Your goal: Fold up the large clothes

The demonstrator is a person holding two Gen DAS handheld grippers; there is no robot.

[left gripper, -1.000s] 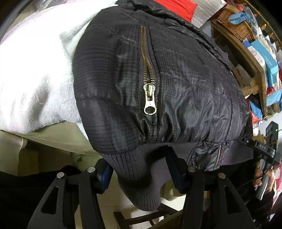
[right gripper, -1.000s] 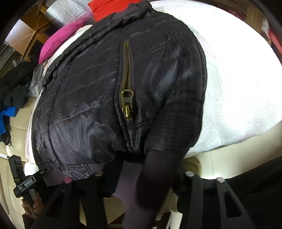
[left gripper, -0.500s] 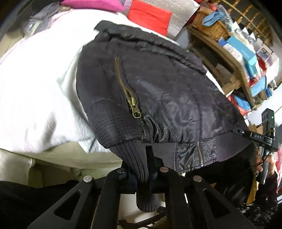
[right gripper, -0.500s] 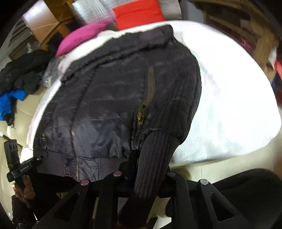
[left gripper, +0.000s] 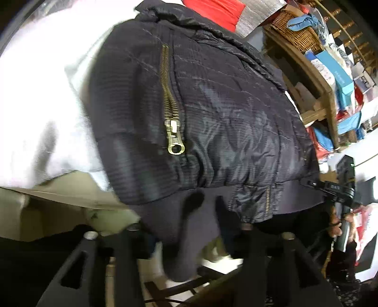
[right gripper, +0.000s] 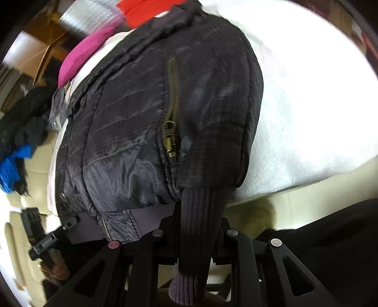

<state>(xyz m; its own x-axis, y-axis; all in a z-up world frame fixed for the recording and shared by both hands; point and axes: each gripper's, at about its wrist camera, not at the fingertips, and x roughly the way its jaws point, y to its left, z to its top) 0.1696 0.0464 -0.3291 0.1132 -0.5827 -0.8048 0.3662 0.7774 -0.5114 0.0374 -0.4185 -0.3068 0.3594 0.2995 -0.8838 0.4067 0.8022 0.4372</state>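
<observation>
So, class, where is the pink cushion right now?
In the right wrist view, the pink cushion lies upper left, beyond the jacket's collar, beside the red cushion.

Glossy quilted black jacket (left gripper: 236,113), ribbed knit cuff (right gripper: 198,226), brass-look metal zipper (left gripper: 173,132), fluffy white blanket (right gripper: 307,118)

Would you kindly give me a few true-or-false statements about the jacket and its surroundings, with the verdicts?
1. The jacket lies on a white cover. True.
2. Its pocket zipper is silver. False: it is brass-coloured.
3. A ribbed cuff hangs between the right gripper fingers. True.
4. A green cushion lies beyond the collar. False: the cushion there is pink, with a red one beside it.
5. A wicker basket sits on the wooden shelf. True.
</observation>
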